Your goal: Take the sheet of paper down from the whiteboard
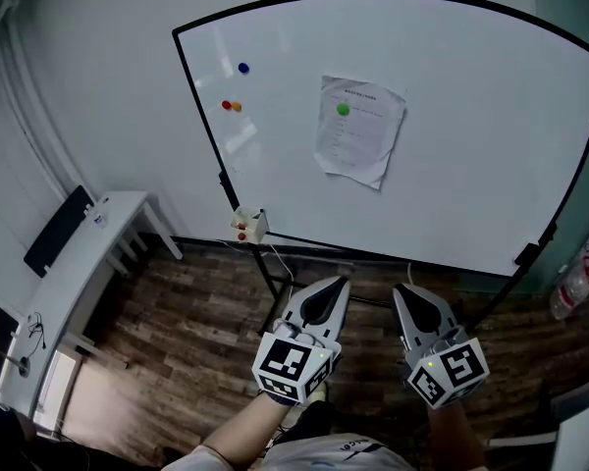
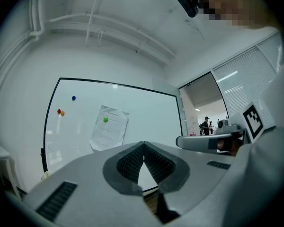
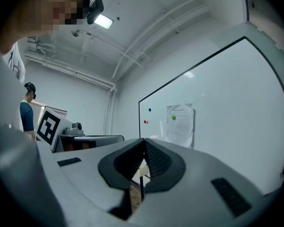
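Note:
A printed sheet of paper (image 1: 358, 130) hangs on the whiteboard (image 1: 471, 165), pinned near its top by a green magnet (image 1: 343, 109). The sheet (image 2: 109, 127) also shows in the left gripper view, and the sheet (image 3: 180, 124) in the right gripper view. My left gripper (image 1: 341, 283) and right gripper (image 1: 401, 289) are held side by side below the board's lower edge, some way short of the paper. Both point toward the board. Each has its jaw tips closed together with nothing between them, as the left gripper (image 2: 143, 144) and right gripper (image 3: 144, 141) show in their own views.
A blue magnet (image 1: 242, 68) and a red and an orange magnet (image 1: 232, 106) sit on the board's left part. A small white box (image 1: 248, 225) hangs at the board's lower left corner. A white table (image 1: 74, 283) stands at the left; the floor is wood. Other people stand in the background.

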The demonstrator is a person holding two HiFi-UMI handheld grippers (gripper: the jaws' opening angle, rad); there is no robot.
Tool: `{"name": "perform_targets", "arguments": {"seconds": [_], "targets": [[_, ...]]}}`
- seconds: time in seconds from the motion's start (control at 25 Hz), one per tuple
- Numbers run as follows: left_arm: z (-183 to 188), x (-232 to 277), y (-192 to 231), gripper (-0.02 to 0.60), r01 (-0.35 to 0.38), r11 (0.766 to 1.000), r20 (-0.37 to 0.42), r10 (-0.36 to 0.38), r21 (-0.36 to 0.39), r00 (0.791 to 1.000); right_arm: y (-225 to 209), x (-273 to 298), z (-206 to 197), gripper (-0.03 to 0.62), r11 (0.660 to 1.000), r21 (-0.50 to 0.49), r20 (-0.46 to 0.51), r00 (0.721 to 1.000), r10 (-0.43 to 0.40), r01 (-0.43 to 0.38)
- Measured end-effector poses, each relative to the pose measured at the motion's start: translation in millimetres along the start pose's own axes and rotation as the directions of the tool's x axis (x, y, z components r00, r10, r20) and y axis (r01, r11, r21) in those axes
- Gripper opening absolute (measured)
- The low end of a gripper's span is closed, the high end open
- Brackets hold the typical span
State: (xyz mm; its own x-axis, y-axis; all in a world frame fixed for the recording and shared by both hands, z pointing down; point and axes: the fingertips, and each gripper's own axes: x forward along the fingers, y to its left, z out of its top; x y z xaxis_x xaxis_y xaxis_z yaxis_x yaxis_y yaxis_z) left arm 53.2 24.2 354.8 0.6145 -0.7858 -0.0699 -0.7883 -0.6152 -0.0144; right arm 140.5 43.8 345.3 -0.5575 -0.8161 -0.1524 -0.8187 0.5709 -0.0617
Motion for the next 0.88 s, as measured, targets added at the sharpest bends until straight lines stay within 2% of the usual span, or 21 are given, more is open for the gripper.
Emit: {"name": "perform_targets", "arguments": {"seconds": [0.2,0.4,0.68,0.88], "targets": [[-10,30,42,0.014,-0.009,1.0,0.007,0.009,-0.015,1.0,-18,42,-11,0.012,1.0,-0.015,-0.023,1.0,-0.013,0.013],[-15,73,102,0.014,-0.014,1.0,0.023,0.014,0.002,1.0,-43,108,-17,0.012,0.997,-0.06,-0.028,0.999,-0.04,0.039],[-10,144,183,0.014,0.037,0.998,0.037,-0.039,0.052,0.999,-83,208,-15,0.012,0.988,-0.107,-0.012,0.994,-0.11,0.108],[7,193,228,0.014,0.08,0.991,0.073,-0.088,0.109,0.993,-112,259,-7,0.012,0.966,-0.178,0.019,0.983,-0.184,0.185]]}}
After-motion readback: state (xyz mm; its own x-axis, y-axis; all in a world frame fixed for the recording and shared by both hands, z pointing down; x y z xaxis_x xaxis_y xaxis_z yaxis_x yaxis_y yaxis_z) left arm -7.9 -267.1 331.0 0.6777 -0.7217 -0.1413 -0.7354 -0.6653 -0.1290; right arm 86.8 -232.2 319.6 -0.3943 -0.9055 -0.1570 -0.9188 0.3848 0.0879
